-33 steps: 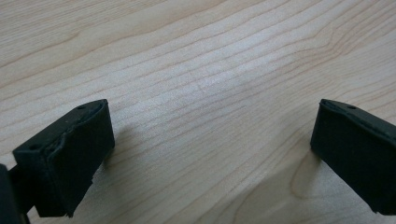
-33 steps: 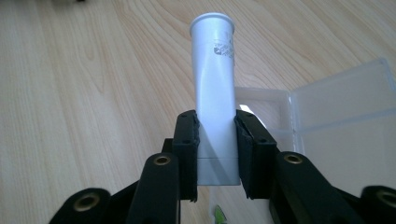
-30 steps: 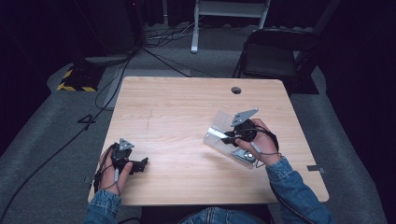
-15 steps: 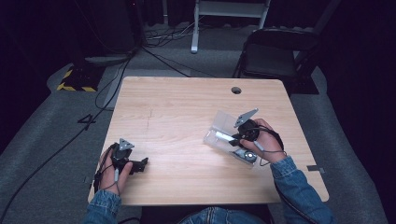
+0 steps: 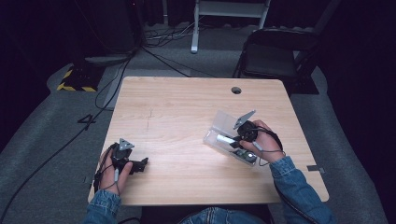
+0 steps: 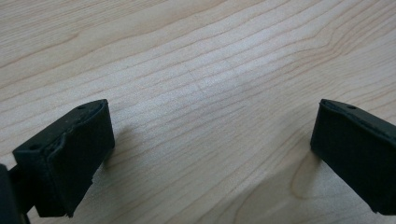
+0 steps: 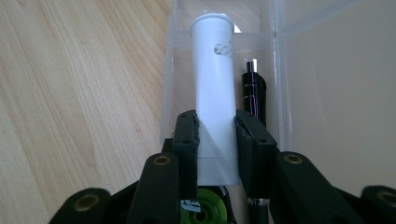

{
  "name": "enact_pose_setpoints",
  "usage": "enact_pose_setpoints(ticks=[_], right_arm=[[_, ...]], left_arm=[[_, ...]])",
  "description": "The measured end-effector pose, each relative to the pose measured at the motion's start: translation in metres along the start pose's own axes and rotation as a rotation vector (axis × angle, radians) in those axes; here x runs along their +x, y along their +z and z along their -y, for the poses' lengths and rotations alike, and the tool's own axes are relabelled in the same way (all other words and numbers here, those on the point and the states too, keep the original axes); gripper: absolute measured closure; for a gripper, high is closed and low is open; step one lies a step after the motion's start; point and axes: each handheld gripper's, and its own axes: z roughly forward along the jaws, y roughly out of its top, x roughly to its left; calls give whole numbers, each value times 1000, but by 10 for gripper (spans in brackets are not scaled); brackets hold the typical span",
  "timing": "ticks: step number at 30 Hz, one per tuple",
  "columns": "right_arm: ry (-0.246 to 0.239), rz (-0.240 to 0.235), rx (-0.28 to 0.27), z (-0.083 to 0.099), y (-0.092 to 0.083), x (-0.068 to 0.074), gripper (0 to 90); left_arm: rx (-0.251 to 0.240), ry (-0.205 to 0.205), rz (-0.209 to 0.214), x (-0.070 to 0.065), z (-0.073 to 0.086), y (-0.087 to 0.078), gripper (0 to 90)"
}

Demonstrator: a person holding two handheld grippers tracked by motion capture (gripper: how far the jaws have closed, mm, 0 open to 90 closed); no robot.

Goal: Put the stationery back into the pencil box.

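My right gripper [image 7: 215,135] is shut on a white tube [image 7: 214,88], both pads pressing its lower half. The tube lies lengthwise in a clear plastic box [image 7: 280,70] beside a black pen [image 7: 253,88]; a green round thing [image 7: 205,210] sits under the jaws. From above, the right gripper [image 5: 239,134] holds the white tube [image 5: 223,138] over the clear box [image 5: 219,126] at the table's right. My left gripper [image 5: 140,163] rests near the front left edge. Its jaws stand wide open over bare wood in the left gripper view [image 6: 210,149], with nothing between them.
The wooden table [image 5: 187,107] has a cable hole [image 5: 236,90] near its far edge. A dark chair [image 5: 275,51] stands behind the table on the right. Cables and a yellow-black striped block [image 5: 74,79] lie on the grey floor at the left.
My right gripper with the white tube has sunk a little toward the clear box and shifted slightly. The left gripper has stayed in place.
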Motion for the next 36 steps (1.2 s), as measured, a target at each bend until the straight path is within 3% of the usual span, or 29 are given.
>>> enact_pose_setpoints(ticks=[9, 25, 34, 36], right_arm=[[2, 2, 8, 2, 5, -3, 719], [37, -37, 4, 4, 15, -5, 718], [47, -38, -9, 6, 16, -8, 710], [47, -21, -23, 6, 16, -9, 668]], left_arm=[[0, 0, 0, 0, 0, 0, 0], [-1, 3, -3, 0, 0, 0, 0], [0, 1, 0, 0, 0, 0, 0], [0, 1, 0, 0, 0, 0, 0]])
